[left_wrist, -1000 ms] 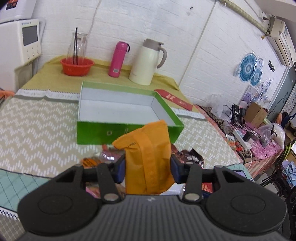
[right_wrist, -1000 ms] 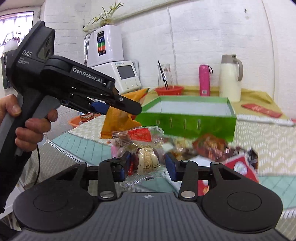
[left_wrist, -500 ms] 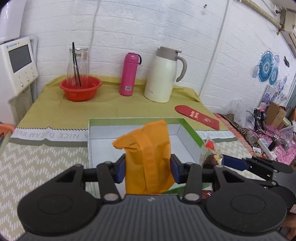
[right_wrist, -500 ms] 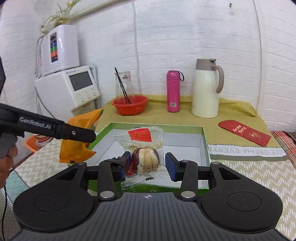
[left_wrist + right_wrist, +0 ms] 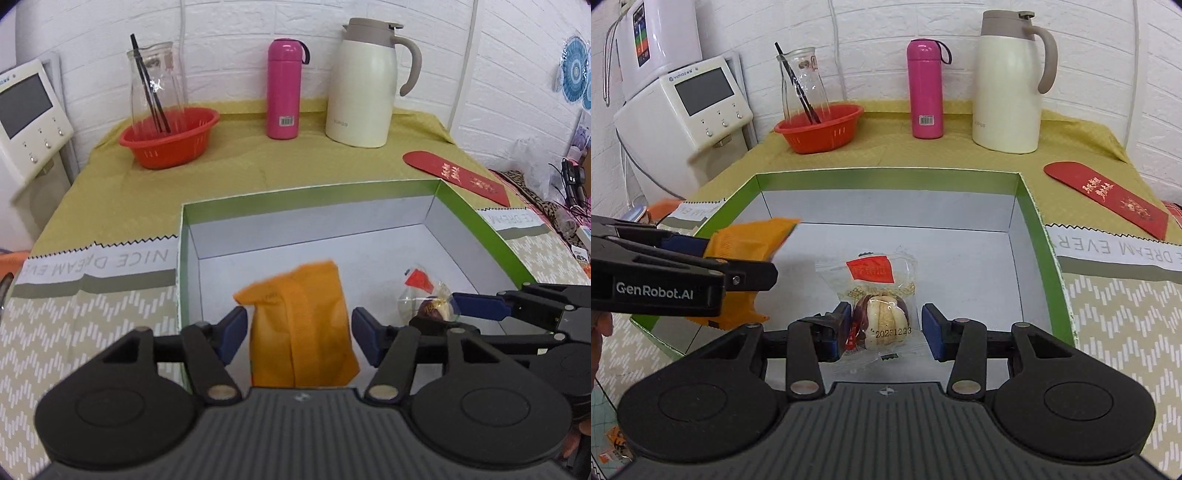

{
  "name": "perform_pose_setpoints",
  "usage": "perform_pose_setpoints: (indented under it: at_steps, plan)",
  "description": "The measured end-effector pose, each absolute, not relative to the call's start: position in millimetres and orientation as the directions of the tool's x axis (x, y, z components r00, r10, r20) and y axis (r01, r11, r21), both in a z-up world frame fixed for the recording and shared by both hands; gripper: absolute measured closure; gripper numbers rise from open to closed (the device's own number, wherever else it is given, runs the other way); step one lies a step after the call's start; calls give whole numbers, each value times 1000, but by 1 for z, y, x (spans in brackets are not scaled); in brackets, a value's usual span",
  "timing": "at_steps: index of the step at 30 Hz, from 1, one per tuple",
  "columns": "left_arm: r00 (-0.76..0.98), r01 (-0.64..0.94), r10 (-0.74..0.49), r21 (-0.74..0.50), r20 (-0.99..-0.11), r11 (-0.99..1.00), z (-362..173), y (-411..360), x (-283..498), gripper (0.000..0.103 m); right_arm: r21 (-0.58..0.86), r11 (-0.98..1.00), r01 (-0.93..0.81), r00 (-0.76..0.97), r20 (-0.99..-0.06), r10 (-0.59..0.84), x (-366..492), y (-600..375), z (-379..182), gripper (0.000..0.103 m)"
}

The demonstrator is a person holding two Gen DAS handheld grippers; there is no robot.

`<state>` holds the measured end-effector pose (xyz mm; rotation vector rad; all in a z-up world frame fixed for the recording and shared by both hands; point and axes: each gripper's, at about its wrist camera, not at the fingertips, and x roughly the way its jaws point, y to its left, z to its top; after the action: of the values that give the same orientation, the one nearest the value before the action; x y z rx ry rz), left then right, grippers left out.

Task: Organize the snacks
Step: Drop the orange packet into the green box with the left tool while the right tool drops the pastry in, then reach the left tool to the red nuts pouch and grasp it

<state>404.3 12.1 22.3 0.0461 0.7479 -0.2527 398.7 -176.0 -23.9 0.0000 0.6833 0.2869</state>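
A green box [image 5: 476, 218] with a white inside lies open on the table, and both grippers hang over its near half. My left gripper [image 5: 300, 334] has its jaws opening: an orange snack packet [image 5: 303, 332] stands between the pads, blurred, with a gap on each side. My right gripper [image 5: 886, 328] holds a clear-wrapped snack with a red label [image 5: 882, 317] just above the box floor. Its jaws are starting to open, and the snack sits where it was between the pads. In the right wrist view the orange packet [image 5: 750, 240] shows at the left, over the box's left wall.
Behind the box, on a yellow cloth, stand a red basket [image 5: 170, 136] with a glass carafe, a pink flask [image 5: 284, 92] and a cream jug [image 5: 364, 85]. A red envelope [image 5: 454, 173] lies at the right. A white appliance [image 5: 690, 103] stands at the left edge.
Both grippers have come forward from the snack pile to over the green box. The left jaws have spread away from the orange packet. The wrapped snack stays between the right pads.
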Motion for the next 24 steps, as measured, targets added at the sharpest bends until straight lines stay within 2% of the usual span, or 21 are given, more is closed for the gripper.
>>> perform_pose_setpoints:
  at_steps: [1,3,4,5,11,18,24]
  plan:
    - [714,245,-213,-48,-667,968,22,13,404,29,85,958,-273,731,-630,264,401,-174,-25,28]
    - [729,229,-216,-65,-649,971,25,16,402,24,76,955,-287,737,-619,271,399,-172,-26,19]
    - [728,209,-212,-84,-652,974,27,19,402,16,75,954,-289,749,-603,275,396,-173,-25,7]
    - [730,192,-206,-95,-651,977,28,20,403,9,75,954,-291,760,-587,278,392,-174,-22,0]
    - [780,128,-123,-36,-614,991,38,21,388,7,92,953,-289,806,-513,294,374,-186,-4,0]
    - [792,188,-164,-22,-588,982,53,16,349,7,138,950,-279,817,-486,311,342,-202,13,0]
    - [791,296,-239,11,-564,955,66,1,287,7,130,943,-308,848,-412,333,282,-228,26,0]
